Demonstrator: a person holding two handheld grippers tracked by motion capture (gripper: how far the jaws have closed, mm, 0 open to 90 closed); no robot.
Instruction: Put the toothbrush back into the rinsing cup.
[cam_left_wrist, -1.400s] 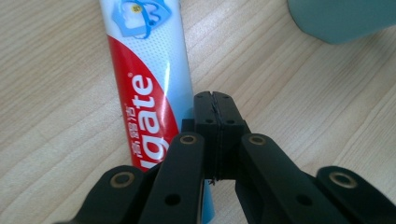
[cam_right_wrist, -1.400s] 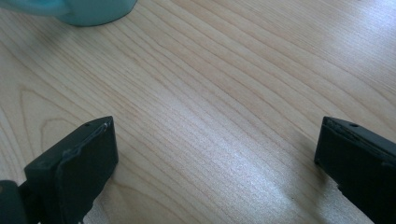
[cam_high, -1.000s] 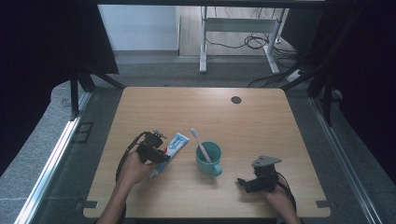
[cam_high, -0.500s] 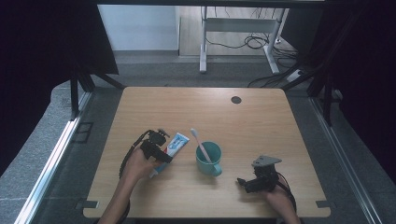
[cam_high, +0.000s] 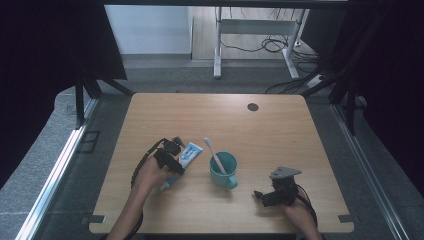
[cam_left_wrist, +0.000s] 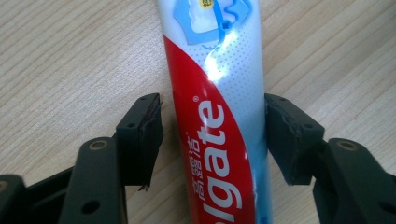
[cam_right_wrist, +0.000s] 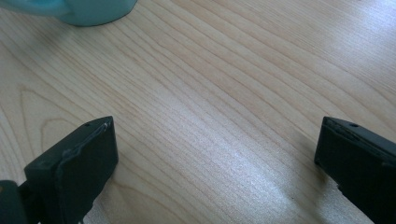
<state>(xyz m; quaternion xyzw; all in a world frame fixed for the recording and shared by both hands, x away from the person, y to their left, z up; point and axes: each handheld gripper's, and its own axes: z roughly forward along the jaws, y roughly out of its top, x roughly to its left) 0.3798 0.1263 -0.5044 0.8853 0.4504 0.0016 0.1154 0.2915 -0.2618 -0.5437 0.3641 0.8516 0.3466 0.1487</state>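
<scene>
Overhead, pale wooden table (cam_high: 280, 130), grey floor (cam_high: 55, 165).

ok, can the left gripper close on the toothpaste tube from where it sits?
Probably yes. The left gripper already straddles the toothpaste tube, which lies flat on the table; one pad seems to touch it, a small gap remains at the other, and nothing blocks either.

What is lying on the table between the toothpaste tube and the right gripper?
In the high view, a teal mug holding a toothbrush stands between the toothpaste tube and the right gripper; the rest of that stretch is bare wood.
</scene>
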